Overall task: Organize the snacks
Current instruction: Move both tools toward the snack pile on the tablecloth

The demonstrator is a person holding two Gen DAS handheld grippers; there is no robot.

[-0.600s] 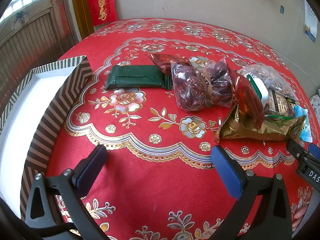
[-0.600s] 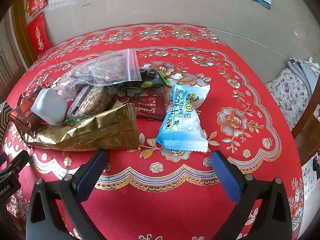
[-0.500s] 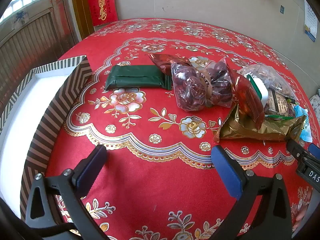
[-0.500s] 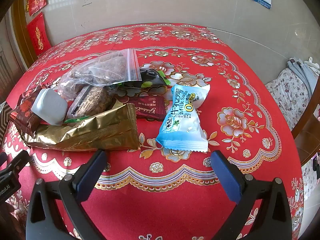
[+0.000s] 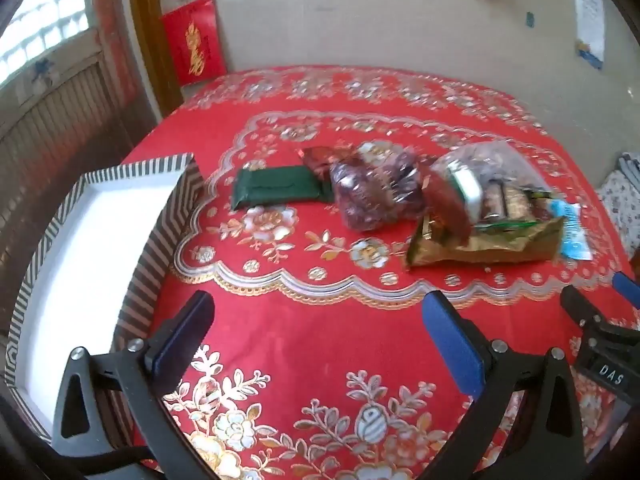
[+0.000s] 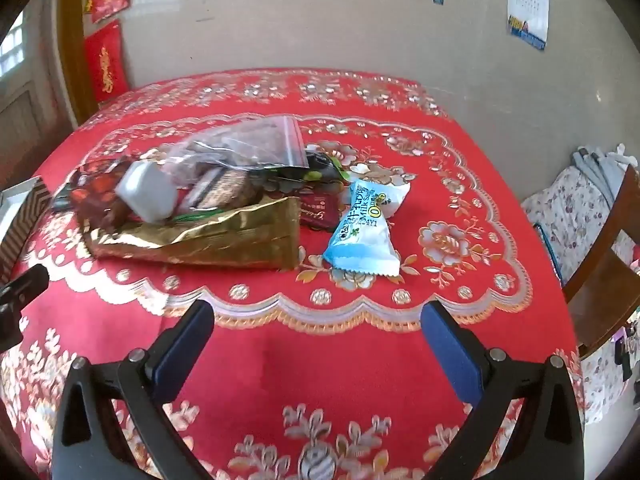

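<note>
Both tongs (left (image 5: 316, 332), right (image 6: 316, 336)) wide, empty, above red floral tablecloth (image 6: 280, 360); beige wall (image 6: 320, 20) behind.

My two wrist cameras looked forward over the red table (from near its edge), sharing the gold packet (image 5: 484, 242) (image 6: 208, 238) mid-frame.

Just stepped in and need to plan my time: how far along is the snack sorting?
Nothing is done: the striped box holds no snacks. Both tongs, left and right, are open and hold nothing. The green packet, gold bag and blue-white milk candy lie on the tablecloth.
</note>
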